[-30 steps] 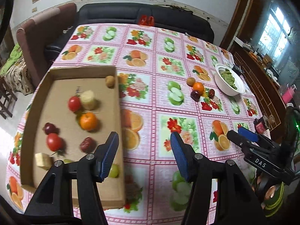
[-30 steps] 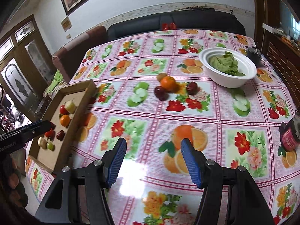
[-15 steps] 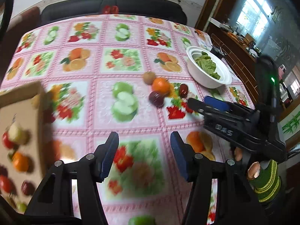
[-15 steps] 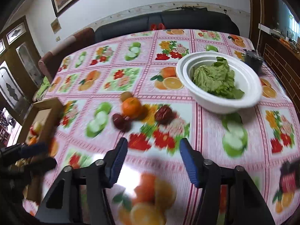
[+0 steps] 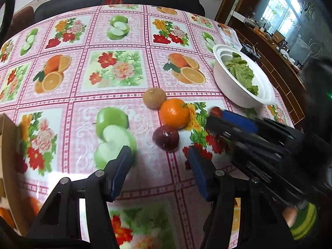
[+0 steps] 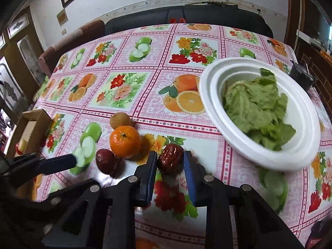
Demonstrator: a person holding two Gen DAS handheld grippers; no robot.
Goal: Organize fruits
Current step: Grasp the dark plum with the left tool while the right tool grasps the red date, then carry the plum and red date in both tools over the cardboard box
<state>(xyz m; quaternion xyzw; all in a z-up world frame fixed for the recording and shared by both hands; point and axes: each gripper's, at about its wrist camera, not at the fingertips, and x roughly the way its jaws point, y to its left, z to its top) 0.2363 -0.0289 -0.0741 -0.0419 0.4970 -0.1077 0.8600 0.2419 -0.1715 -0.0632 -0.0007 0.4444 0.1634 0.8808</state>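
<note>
Blue pads of the right tool (image 6: 169, 161) have just been closing, and they now press on both sides of a wrinkled red date (image 6: 170, 160) that sits on the desk (image 6: 128, 47). Just left of that date lie an orange (image 6: 125, 141), a dark red plum (image 6: 106, 160) in front of it, and a brown kiwi (image 6: 120, 120) behind it, the three bunched together and touching or nearly so. A white bowl (image 6: 209, 103) of green leaves stands just right of the date. The left tool (image 5: 159, 161) hangs wide apart with nothing between its pads, above the flowered cloth just short of the plum. At the far left edge a cardboard tray (image 6: 37, 122) rests on the desk, well apart from the fruit cluster, with pieces of fruit inside. A green striped sleeve (image 5: 303, 224) shows behind the right tool.
</note>
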